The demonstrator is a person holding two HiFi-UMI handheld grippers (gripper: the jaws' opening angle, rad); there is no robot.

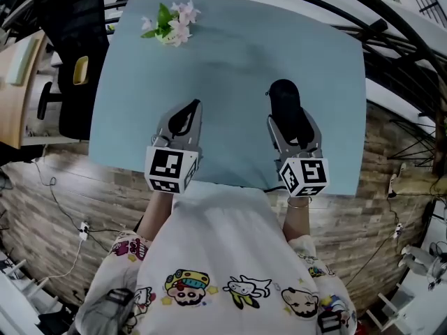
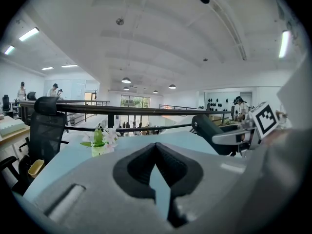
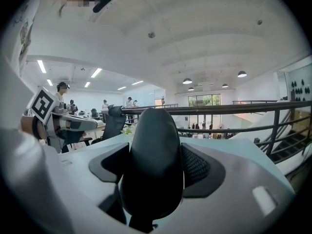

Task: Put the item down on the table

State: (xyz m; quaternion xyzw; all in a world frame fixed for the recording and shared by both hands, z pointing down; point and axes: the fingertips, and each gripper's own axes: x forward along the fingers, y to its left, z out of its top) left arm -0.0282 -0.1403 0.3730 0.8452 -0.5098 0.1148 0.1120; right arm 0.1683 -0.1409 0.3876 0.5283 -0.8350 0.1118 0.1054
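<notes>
A black oval item, shaped like a computer mouse, sticks out forward from my right gripper, which is shut on its sides over the right half of the light blue table. In the right gripper view the item fills the space between the two dark pads. My left gripper hovers over the left half of the table near its front edge. Its jaws are shut with nothing in them, and the tips meet. The left gripper view shows the right gripper with the item off to the right.
A small bunch of pink and white flowers stands at the table's far left corner. A black office chair is beside the table's left edge. A dark railing curves behind the far and right sides. The person's body is at the front edge.
</notes>
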